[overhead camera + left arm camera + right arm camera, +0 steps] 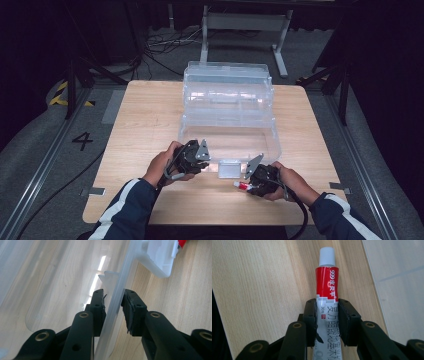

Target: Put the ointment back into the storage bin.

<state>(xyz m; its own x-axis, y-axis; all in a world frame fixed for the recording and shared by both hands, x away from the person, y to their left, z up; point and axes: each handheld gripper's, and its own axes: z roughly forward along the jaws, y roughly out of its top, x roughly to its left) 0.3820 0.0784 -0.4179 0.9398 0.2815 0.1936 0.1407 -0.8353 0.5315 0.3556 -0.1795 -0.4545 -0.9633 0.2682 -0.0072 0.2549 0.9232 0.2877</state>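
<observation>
While bracing the clear plastic storage box [227, 112] at its near wall, left gripper [192, 157] with jaws clamped on that thin rim [113, 310], presumably to stop sliding on the wooden table [145, 120]. At centre, white latch [230, 168] hanging from the front edge. To the right, right gripper [260, 181] with jaws closed on a red-and-white ointment tube [327, 302], white cap [327, 256] forward, low over the tabletop just outside the box, apparently ready for placing inside.

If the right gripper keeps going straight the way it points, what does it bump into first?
Probably nothing solid: the right gripper, shut on the ointment tube, points along bare wooden table. The clear plastic box lies off to one side, though depth is hard to judge.
</observation>
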